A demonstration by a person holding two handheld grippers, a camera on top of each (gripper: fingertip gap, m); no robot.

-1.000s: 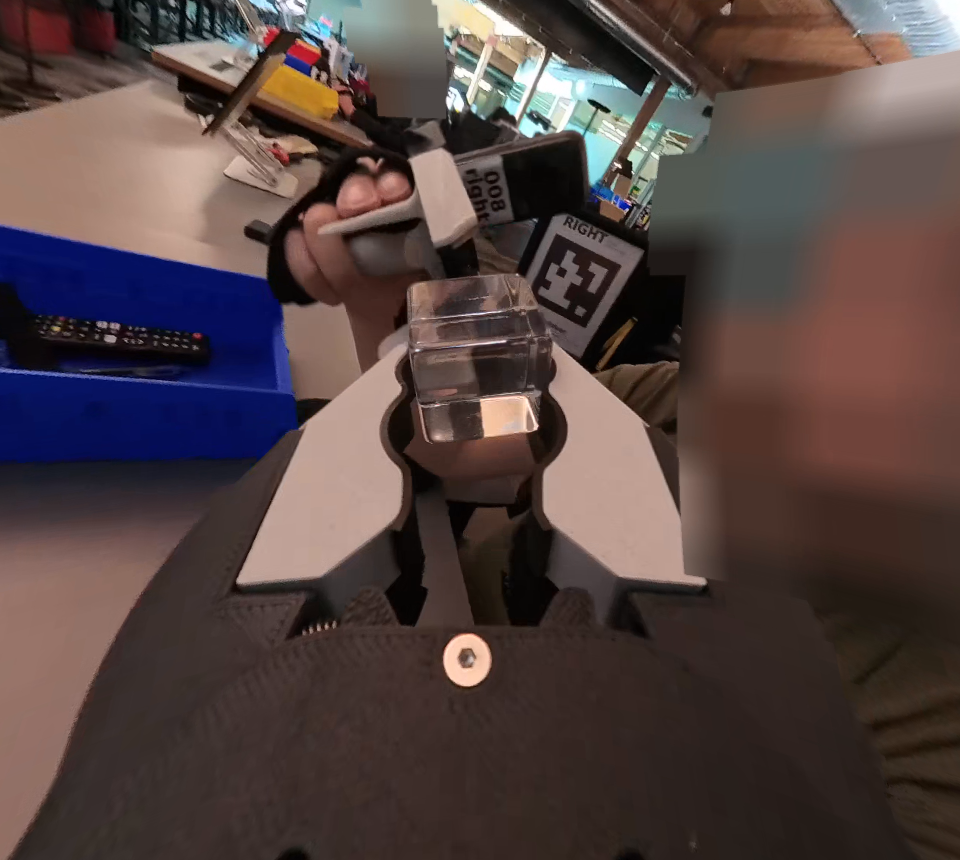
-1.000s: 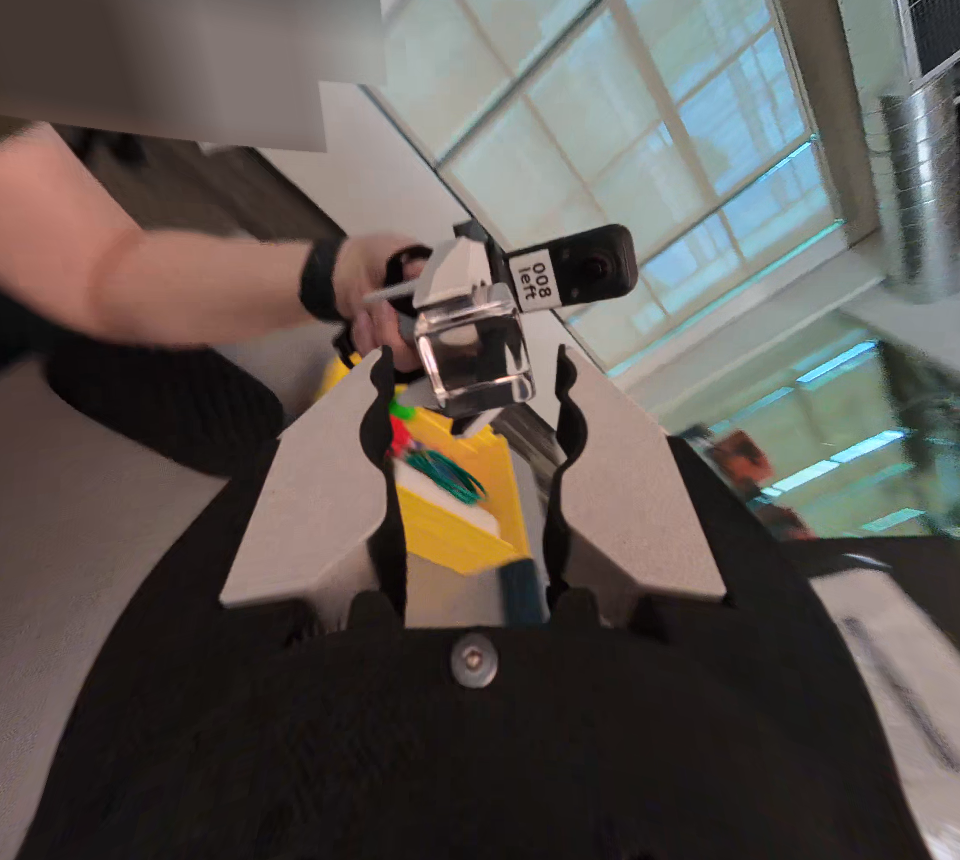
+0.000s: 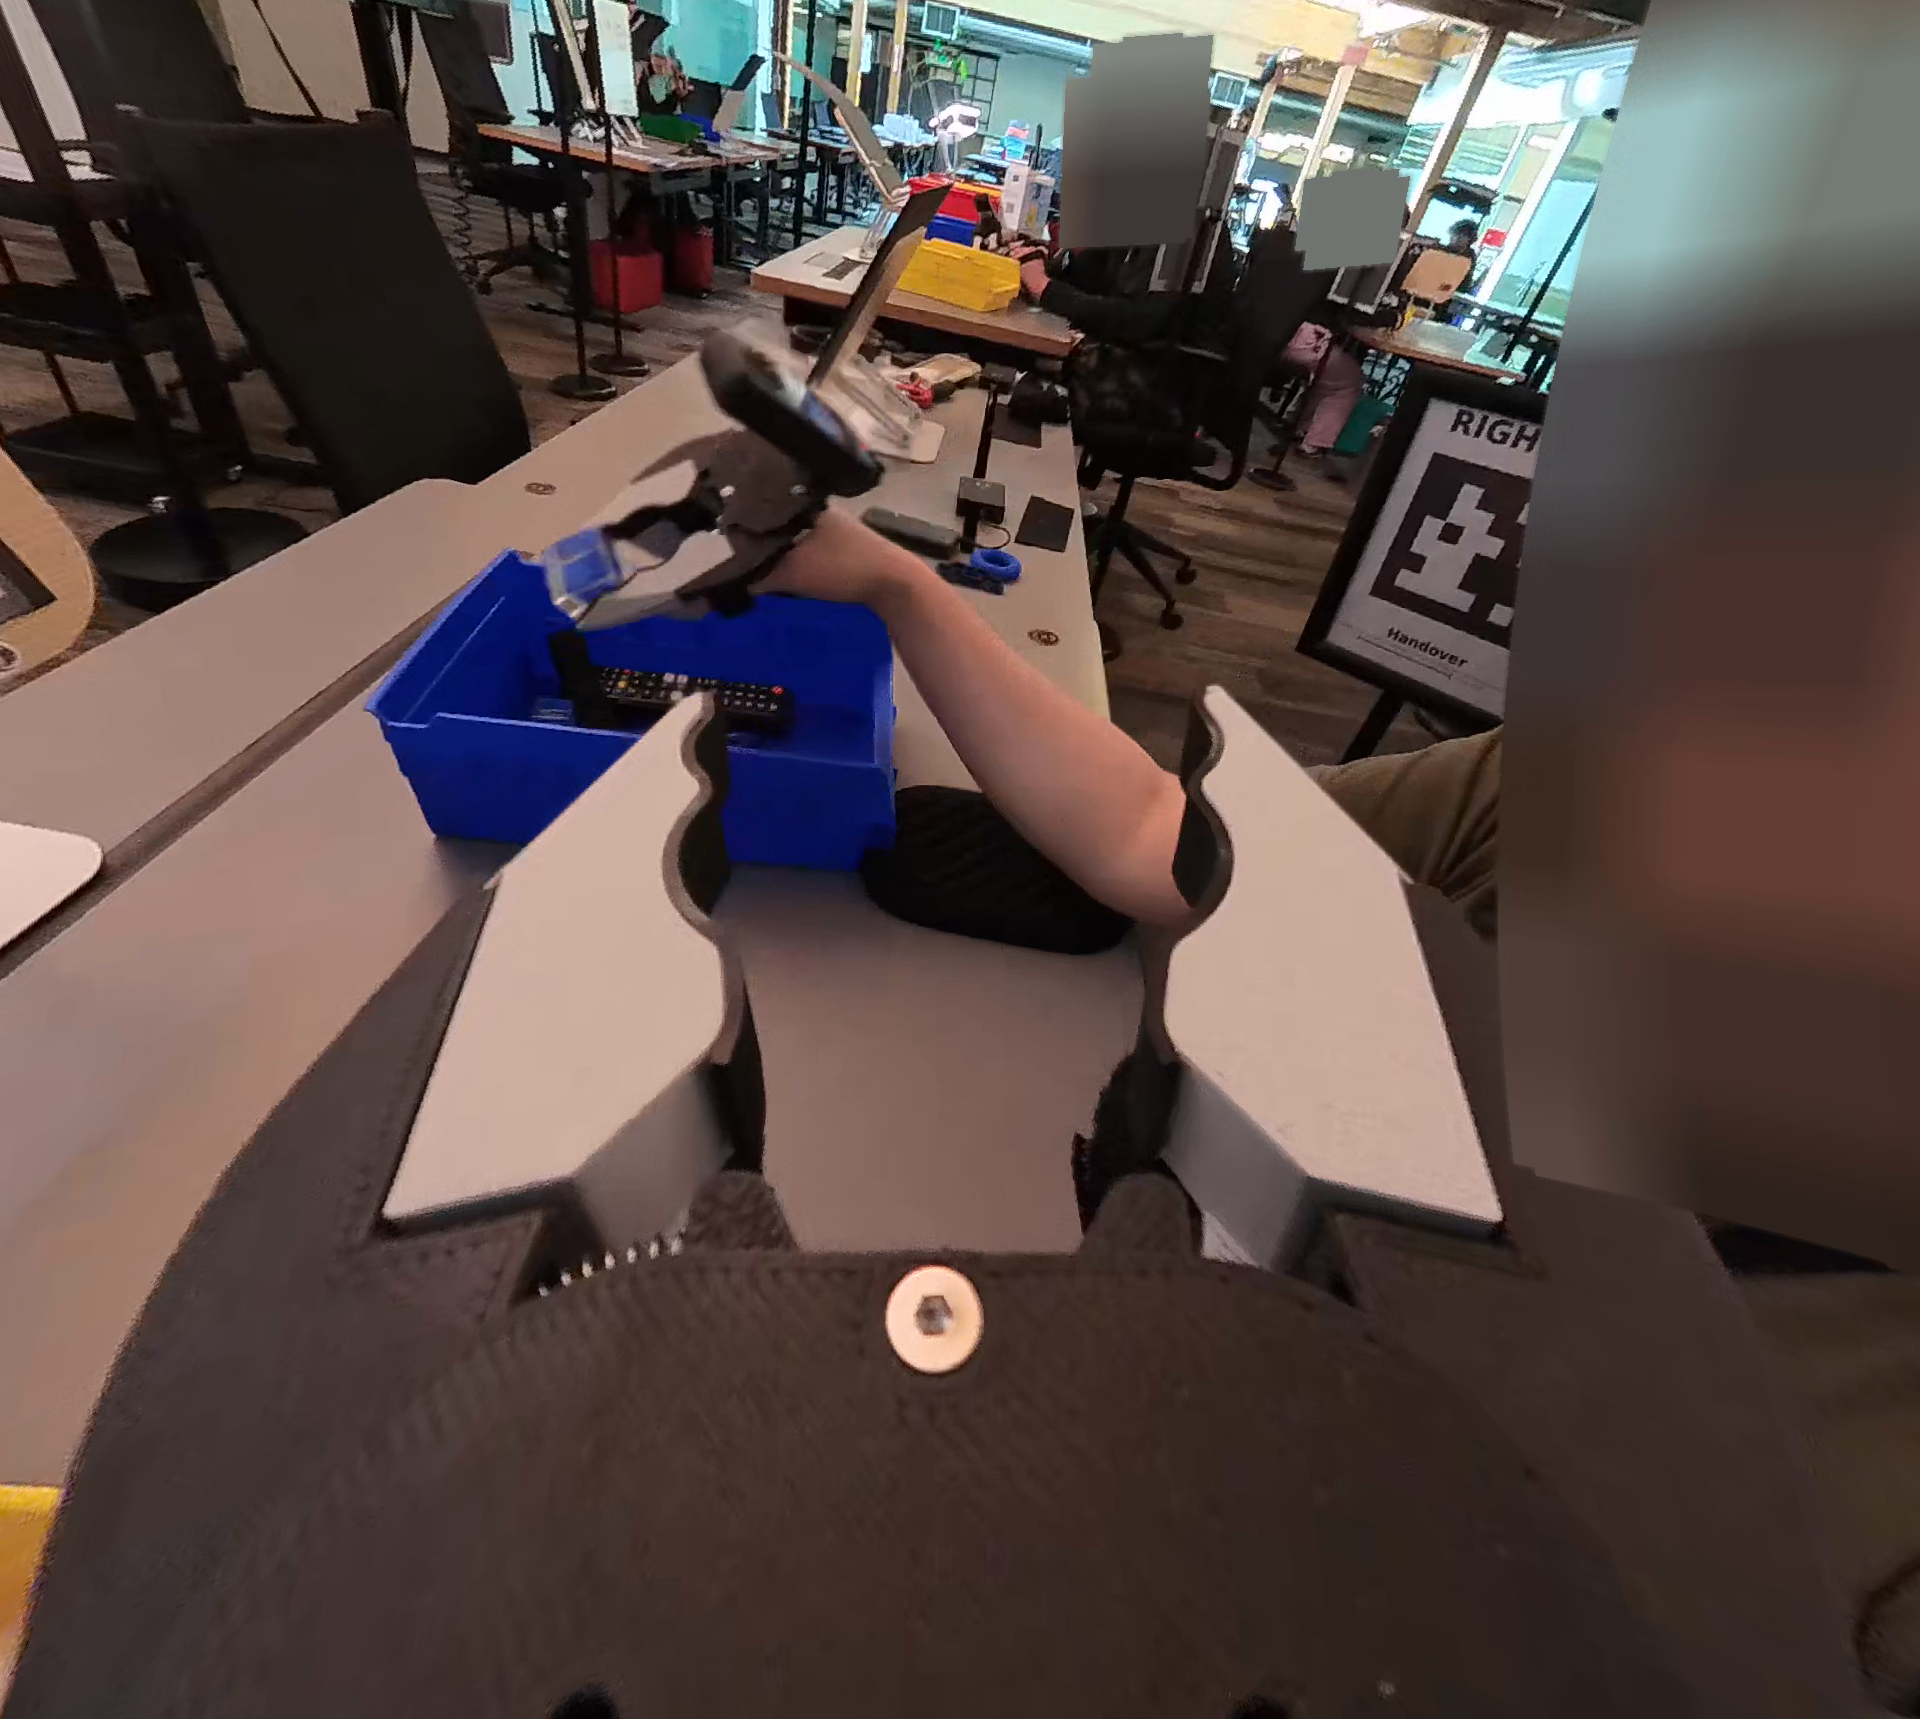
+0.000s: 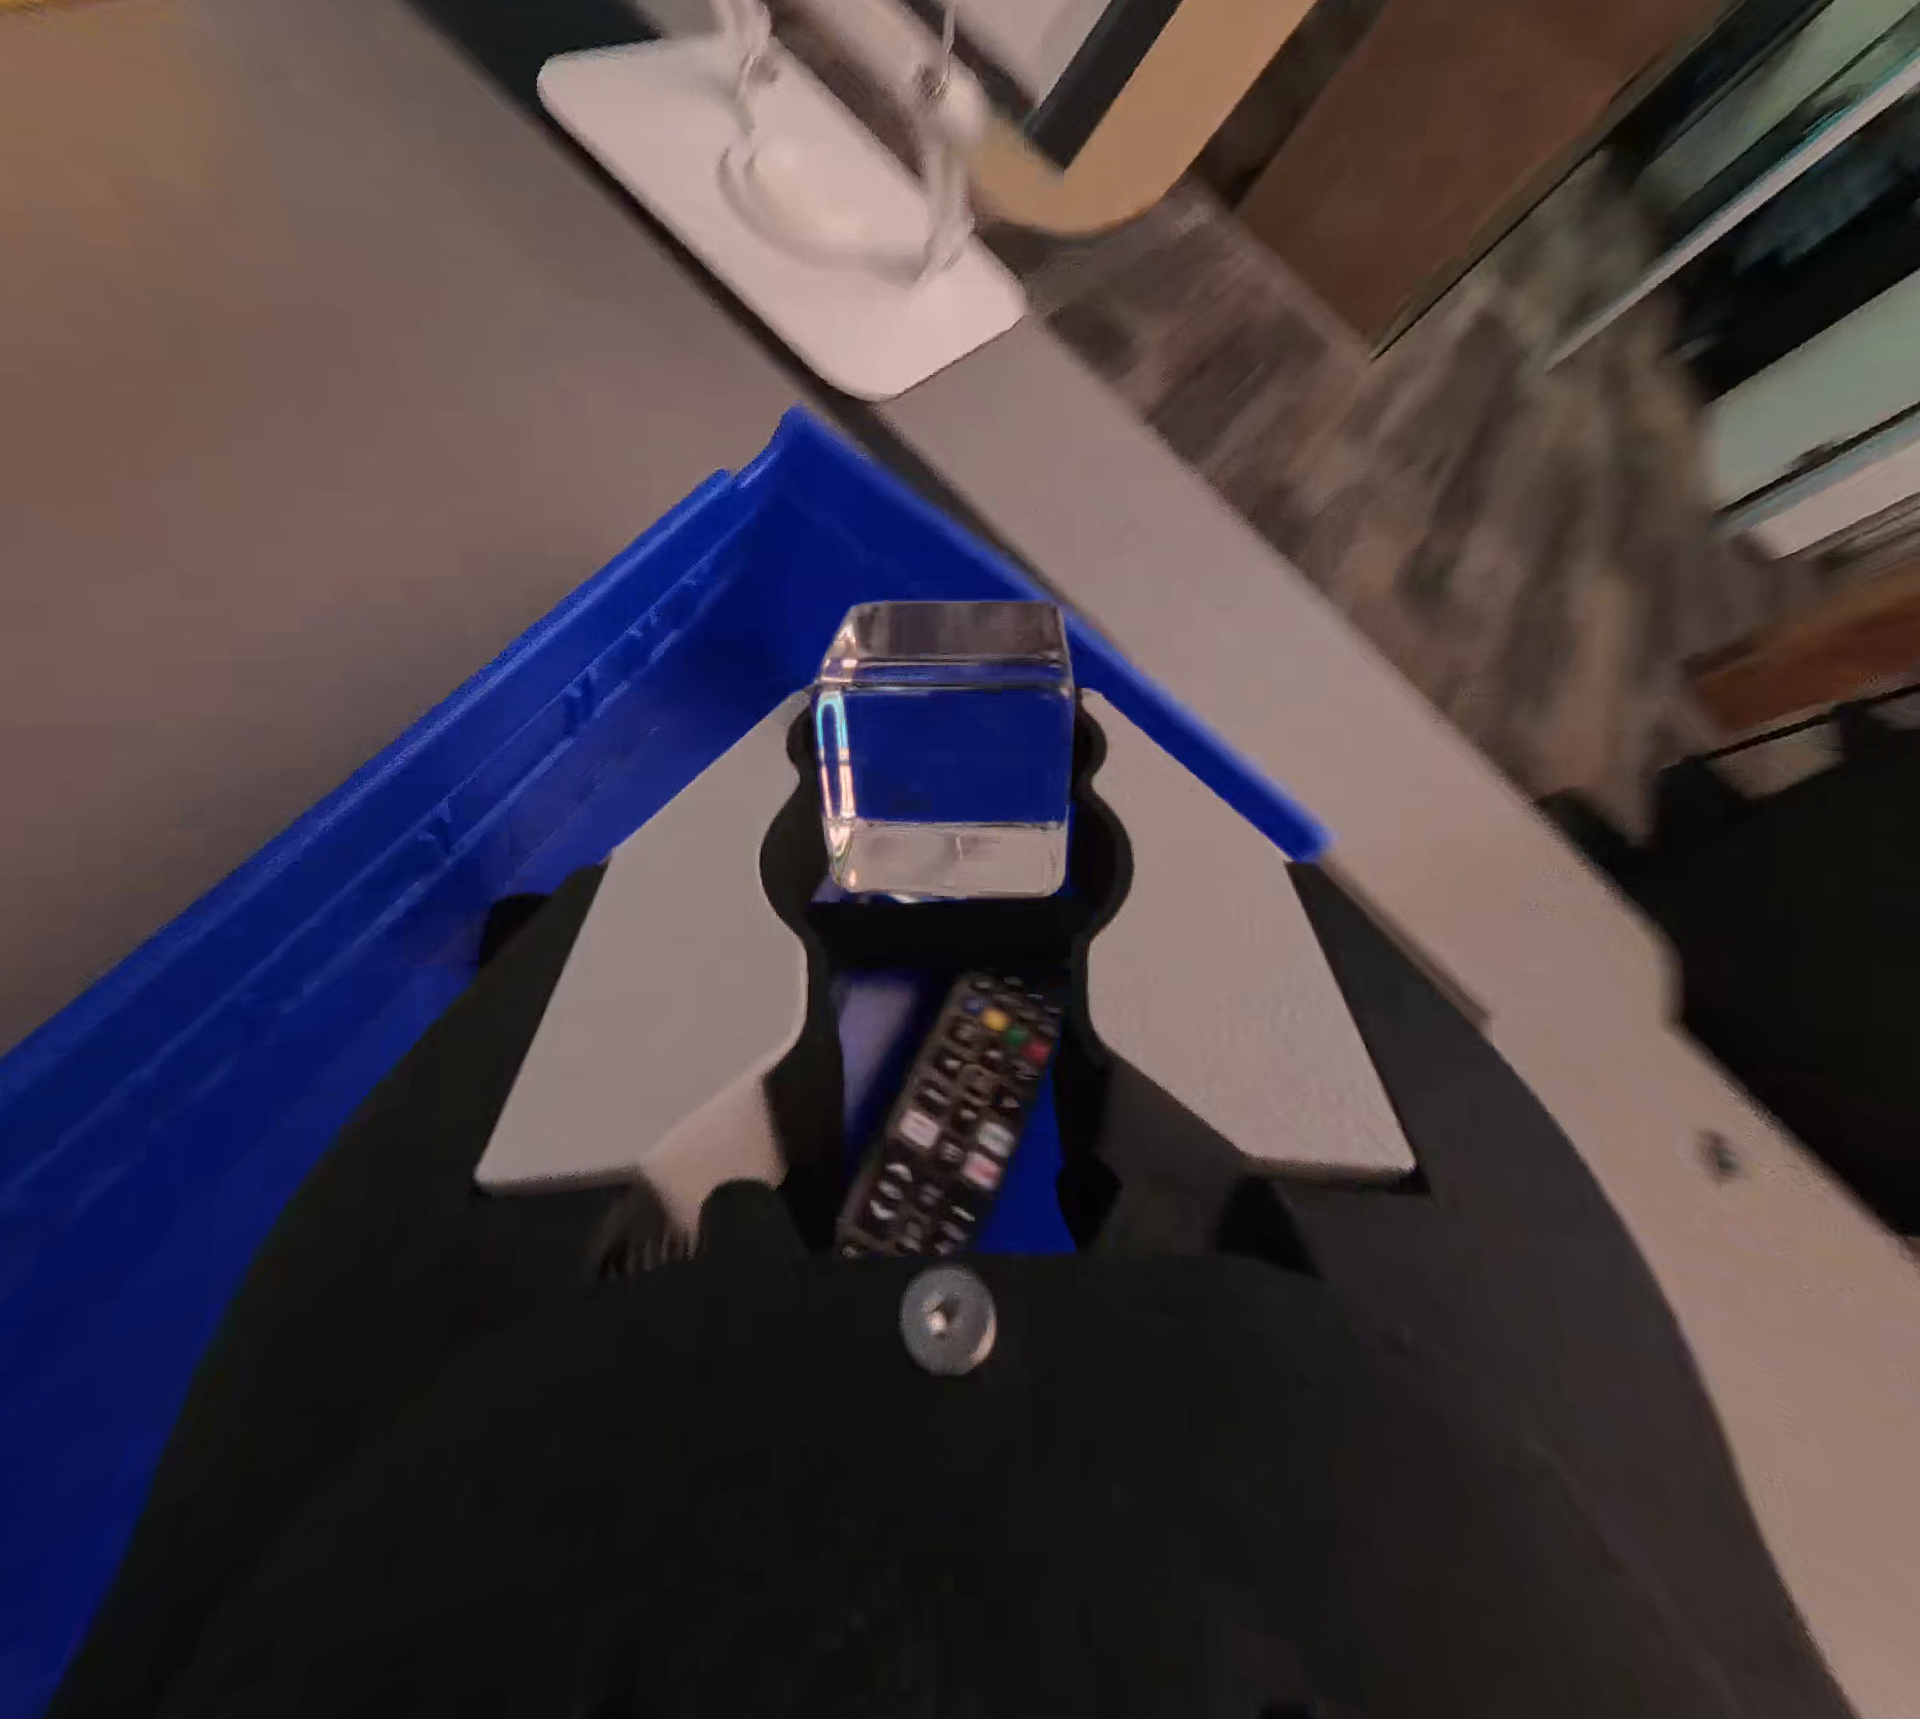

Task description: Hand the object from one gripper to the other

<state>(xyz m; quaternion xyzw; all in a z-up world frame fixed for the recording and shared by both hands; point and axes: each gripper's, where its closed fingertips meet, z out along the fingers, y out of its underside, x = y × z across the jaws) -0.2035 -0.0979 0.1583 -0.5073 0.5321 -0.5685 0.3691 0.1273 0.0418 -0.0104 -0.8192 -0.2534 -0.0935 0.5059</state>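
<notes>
Now right gripper pinches the clear cube just above the blue bin; left gripper is wide open w/ nothing.

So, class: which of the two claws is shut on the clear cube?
The right claw, gripping the clear cube over the blue bin; the left claw gapes empty.

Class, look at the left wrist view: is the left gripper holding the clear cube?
No: the left gripper is open and empty, while the clear cube sits in the right gripper.
</notes>
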